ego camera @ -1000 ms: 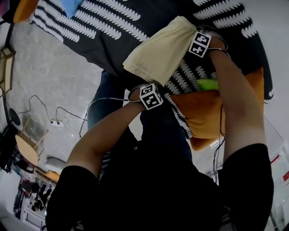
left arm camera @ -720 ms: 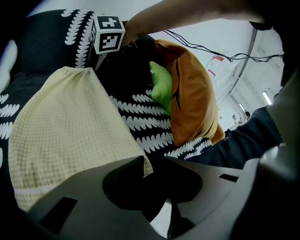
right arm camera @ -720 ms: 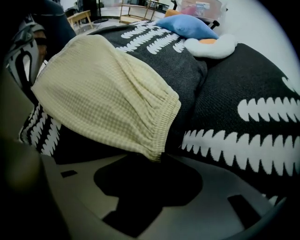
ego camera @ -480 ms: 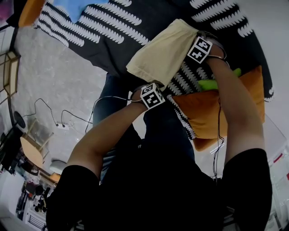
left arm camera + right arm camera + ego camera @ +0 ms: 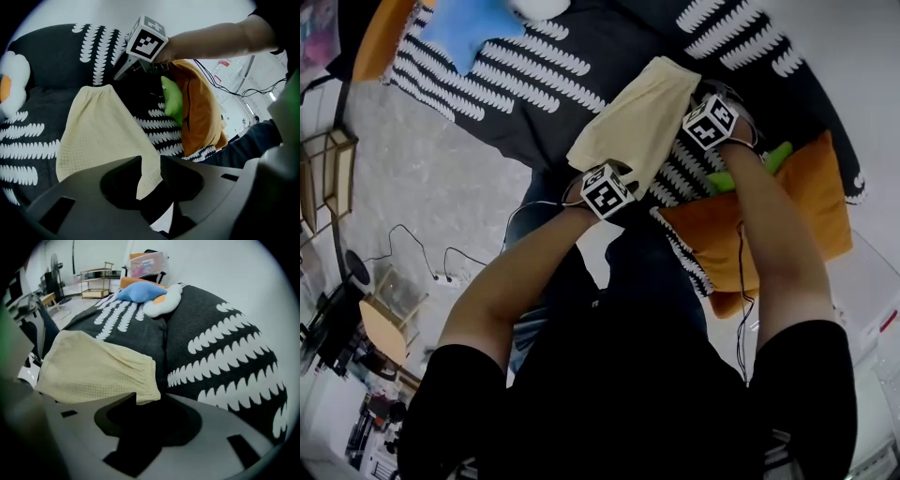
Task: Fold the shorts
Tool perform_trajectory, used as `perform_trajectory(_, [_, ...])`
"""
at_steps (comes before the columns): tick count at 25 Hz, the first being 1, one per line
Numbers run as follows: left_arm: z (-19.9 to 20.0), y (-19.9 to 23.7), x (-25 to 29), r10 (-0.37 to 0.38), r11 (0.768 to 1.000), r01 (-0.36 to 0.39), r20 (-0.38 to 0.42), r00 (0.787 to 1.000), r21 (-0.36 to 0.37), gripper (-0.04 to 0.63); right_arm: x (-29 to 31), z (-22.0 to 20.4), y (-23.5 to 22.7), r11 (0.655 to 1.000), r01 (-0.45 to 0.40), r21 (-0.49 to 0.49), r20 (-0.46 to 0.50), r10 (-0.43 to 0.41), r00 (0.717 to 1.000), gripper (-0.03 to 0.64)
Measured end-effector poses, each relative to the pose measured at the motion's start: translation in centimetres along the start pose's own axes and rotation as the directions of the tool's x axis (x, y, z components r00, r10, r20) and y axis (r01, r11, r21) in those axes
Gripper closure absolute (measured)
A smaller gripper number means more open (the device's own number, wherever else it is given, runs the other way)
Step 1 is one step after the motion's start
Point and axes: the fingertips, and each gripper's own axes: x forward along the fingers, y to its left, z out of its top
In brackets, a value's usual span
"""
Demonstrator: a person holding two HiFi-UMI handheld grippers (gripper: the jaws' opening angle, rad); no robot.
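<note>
Shorts (image 5: pixel 633 117): pale yellow waffle weave with a gathered waistband. They lie flat as one narrow rectangle, layers stacked, edges roughly aligned.
Location: on the dark patterned cover (image 5: pixel 534 66), near its front edge, beside the orange cushion (image 5: pixel 769 211).
Progress: fold appears laid down; task judged nearly complete.
Remaining: withdraw both grippers; possibly smooth the shorts or fold them once more.
Left fingers (image 5: pixel 180 172): moderately apart, have just been opening. Hem corner shows in the gap, not pinched.
Right fingers (image 5: pixel 113 403): moderately apart after opening, then narrowing slightly. Waistband corner lies at the tips, not gripped.
</note>
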Motion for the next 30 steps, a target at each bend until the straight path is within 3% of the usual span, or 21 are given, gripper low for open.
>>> perform_trajectory(3, [1.0,0.8,-0.8,0.019,1.000,-0.019,0.001,1.000,0.004,0.451,-1.2,0.0,-0.5,0.987,-0.001,0.164,0.041,-0.006,0.999,0.448])
perform_trajectory(7, [2.0,2.6,-1.4,0.044,0.999,-0.044,-0.012,0.999,0.018,0.451,-1.3,-0.8,-0.5,0.942,-0.025,0.334,0.065,0.004,0.998,0.446])
perform_trajectory(12, [4.2,5.1,-2.0,0.065,0.998,-0.064,-0.016,0.998,0.024,0.448,-0.8,-2.0,-1.4,0.858,-0.048,0.512,0.097,-0.002,0.995,0.446])
perform_trajectory(16, [6.2,7.1,-2.1,0.076,0.996,-0.075,-0.008,0.997,0.039,0.446,-0.5,-3.0,-2.4,0.807,-0.041,0.589,0.120,-0.038,0.992,0.446])
perform_trajectory(23, [10.1,11.5,-2.2,0.107,0.993,-0.108,0.007,0.994,0.047,0.435,1.6,-4.0,-3.6,0.686,-0.079,0.723,0.174,-0.070,0.982,0.460])
perform_trajectory(27, [12.5,13.7,-2.3,0.117,0.992,-0.118,0.026,0.993,0.046,0.426,2.9,-3.9,-3.1,0.641,-0.122,0.758,0.202,-0.053,0.978,0.485])
perform_trajectory(30, [14.1,15.1,-1.9,0.120,0.991,-0.122,0.046,0.992,0.049,0.420,3.8,-3.8,-2.9,0.583,-0.164,0.795,0.231,-0.042,0.972,0.474])
